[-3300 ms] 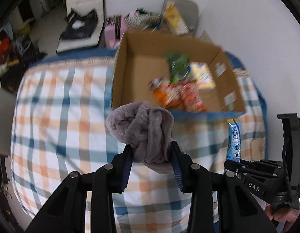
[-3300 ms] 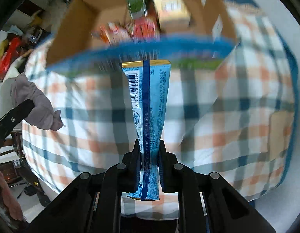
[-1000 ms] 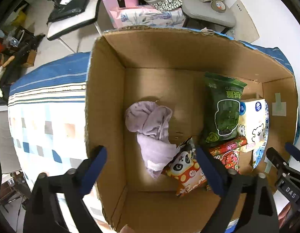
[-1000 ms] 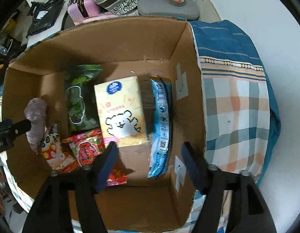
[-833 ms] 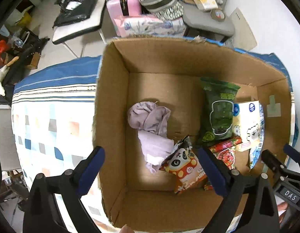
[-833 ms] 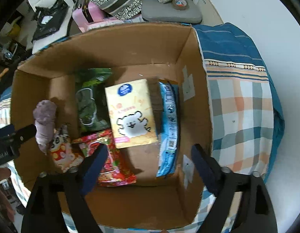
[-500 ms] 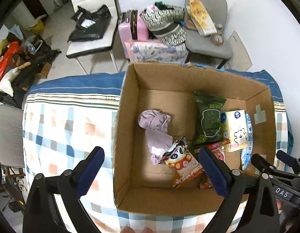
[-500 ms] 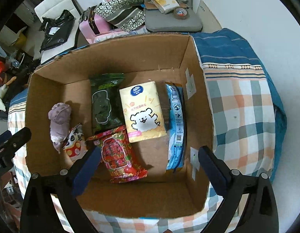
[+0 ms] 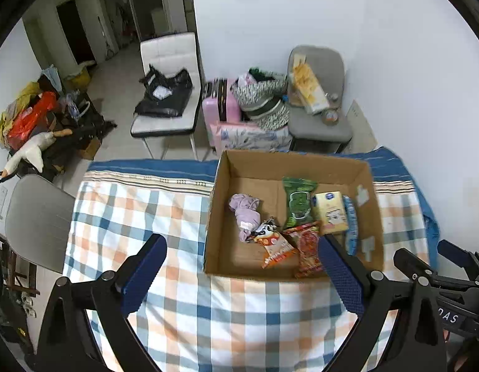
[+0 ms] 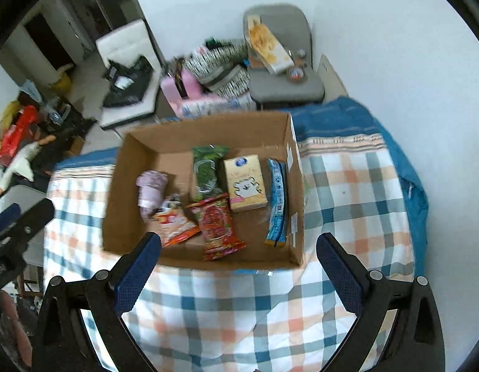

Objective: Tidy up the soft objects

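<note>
A cardboard box (image 9: 214,204) (image 10: 114,195) stands on the checked cloth. Inside lie a lilac sock (image 9: 247,215) (image 10: 151,190), a panda snack bag (image 9: 272,243) (image 10: 174,220), a red snack bag (image 9: 307,248) (image 10: 217,226), a green bag (image 9: 298,201) (image 10: 207,170), a yellow tissue pack (image 9: 331,212) (image 10: 245,183) and a blue packet (image 9: 351,223) (image 10: 276,204). My left gripper (image 9: 242,276) is open and empty, high above the box's near side. My right gripper (image 10: 239,269) is open and empty above the box's near edge.
The table wears a blue, orange and white checked cloth (image 9: 140,217) (image 10: 351,192). Behind it stand a white chair (image 9: 168,93), a grey chair (image 9: 320,99) and a pink suitcase (image 9: 221,102) with bags. Clutter (image 9: 31,114) lies on the floor at left. A white wall is at right.
Both grippers let go of the sock and the blue packet inside the box. Both have since lifted up and back from the box, so it looks smaller.
</note>
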Available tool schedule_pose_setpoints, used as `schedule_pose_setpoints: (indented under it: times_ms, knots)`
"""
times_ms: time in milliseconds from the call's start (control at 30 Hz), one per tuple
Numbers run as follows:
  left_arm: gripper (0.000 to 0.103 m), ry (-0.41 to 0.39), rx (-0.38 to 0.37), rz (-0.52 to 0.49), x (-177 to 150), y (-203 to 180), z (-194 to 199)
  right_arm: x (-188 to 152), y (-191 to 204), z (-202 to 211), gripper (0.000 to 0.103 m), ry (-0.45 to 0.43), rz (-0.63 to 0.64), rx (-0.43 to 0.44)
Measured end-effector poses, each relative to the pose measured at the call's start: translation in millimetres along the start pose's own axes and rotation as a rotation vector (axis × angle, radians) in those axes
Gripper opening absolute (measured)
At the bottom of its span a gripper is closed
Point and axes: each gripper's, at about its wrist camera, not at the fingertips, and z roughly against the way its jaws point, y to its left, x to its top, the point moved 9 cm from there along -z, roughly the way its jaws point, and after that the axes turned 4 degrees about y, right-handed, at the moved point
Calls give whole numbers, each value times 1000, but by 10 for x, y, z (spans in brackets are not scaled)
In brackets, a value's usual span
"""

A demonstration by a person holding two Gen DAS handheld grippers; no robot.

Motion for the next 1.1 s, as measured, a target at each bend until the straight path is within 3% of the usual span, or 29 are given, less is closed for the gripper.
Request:
schedule_pose_setpoints:
  times_ms: [233,567,1100]
  knots:
    - [100,-83,11,-19,-217,-33,698,-288,-2,888,102,-116,13,23]
    - [100,-151,12,0,-481,11,1339,-618,-37,1712,102,-216,26,35]
    - [100,-189,50,10,-600,55,1556,-714,-96,2094,102,-268,34,31]
